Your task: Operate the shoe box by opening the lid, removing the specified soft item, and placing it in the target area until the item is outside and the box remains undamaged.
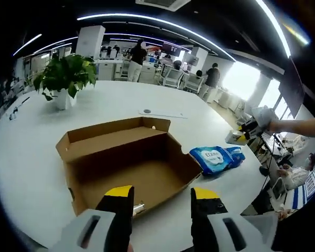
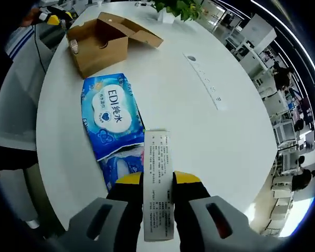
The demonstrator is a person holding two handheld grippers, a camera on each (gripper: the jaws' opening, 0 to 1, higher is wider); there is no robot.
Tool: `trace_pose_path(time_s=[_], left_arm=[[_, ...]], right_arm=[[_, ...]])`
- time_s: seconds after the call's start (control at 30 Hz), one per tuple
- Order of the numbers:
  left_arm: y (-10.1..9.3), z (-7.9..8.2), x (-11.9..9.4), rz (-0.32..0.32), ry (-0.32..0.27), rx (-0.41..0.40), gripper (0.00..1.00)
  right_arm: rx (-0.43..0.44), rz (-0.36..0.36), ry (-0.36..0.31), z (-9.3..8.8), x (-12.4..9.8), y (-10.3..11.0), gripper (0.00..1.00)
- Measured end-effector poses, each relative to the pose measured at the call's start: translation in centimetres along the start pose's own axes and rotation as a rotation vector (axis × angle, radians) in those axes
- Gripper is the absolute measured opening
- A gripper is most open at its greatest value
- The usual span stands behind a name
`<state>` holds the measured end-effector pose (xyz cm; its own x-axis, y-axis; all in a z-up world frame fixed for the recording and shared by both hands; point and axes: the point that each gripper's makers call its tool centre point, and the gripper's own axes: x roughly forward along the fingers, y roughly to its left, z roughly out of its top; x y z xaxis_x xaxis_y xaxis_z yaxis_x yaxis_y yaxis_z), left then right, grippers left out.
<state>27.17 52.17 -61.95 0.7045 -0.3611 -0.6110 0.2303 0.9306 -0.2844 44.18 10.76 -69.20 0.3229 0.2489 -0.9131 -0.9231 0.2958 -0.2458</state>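
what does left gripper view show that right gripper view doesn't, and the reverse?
Left gripper view alone: the open box's bare brown inside and people standing at desks far behind.

Right gripper view alone: the white label flap of the pack, between the right gripper jaws, and the printed top of the pack.

Both: cardboard box, blue wipes pack outside it, potted plant, white table.

An open-plan office — a large round white table (image 1: 52,157) stands under long curved ceiling light strips (image 1: 163,23), with rows of desks and office chairs (image 1: 173,77) behind, people (image 1: 137,55) standing among them, bright windows (image 1: 241,79) and a potted plant (image 1: 65,79).
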Motion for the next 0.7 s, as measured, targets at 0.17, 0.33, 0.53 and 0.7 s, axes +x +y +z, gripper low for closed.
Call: trace_pose_path(time_s=[0.17,0.33,0.53,0.7], left_arm=[[0.6,-0.4,-0.3,0.021,-0.001,-0.017,0.44],[1.3,-0.9,-0.5,0.038,0.010,-0.027,0.44],[1.9,-0.7,-0.6,0.053,0.012,-0.034,0.44],[2.0,-0.4,-0.3,0.062,0.012,-0.039,0.44]], right_arm=[[-0.053,0.013,0.033,0.0,2.1,-0.3,0.19],[-0.081,0.030,0.045,0.3,3.6,-0.4,0.19],[-0.101,0.054,0.060,0.0,4.7,-0.3,0.19],[-0.110,0.066,0.067,-0.5,5.5,-0.6,0.19]])
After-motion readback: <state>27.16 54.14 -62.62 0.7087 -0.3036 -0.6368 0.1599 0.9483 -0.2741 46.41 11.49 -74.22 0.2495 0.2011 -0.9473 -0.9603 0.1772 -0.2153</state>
